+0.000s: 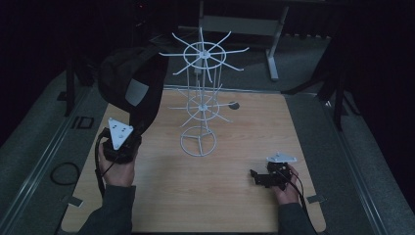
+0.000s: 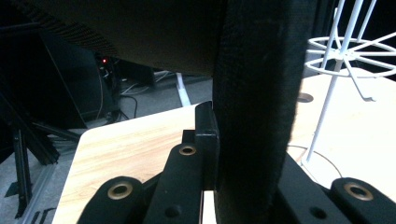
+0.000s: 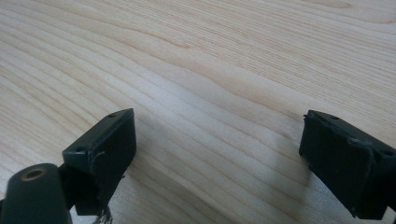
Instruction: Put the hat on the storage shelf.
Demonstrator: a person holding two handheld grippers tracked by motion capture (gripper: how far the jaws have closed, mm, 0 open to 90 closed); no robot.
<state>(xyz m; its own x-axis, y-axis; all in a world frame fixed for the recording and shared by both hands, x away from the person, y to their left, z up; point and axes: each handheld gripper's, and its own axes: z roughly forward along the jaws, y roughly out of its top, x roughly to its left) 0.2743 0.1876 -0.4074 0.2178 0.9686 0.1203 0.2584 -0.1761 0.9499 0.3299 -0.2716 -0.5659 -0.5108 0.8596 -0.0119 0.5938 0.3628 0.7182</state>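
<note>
A black cap [image 1: 129,85] hangs in the air over the table's left side, its white inner label facing me. My left gripper [image 1: 127,129] is shut on its lower edge; in the left gripper view a wide black fabric band [image 2: 254,116] stands clamped between the jaws of the left gripper [image 2: 247,144]. A white wire rack [image 1: 200,93] with two tiers of spoke hooks stands mid-table, to the right of the cap, and its lower tier [image 2: 343,51] is bare. My right gripper [image 1: 255,176] rests low at the table's front right, open, and the right gripper [image 3: 217,149] has bare wood between its jaws.
The wooden table [image 1: 195,196] has a round cable hole [image 1: 234,105] behind the rack. A grey desk leg [image 1: 272,54] stands beyond the far edge. A cable loop [image 1: 66,172] lies on the floor at left, and dark stands flank both sides.
</note>
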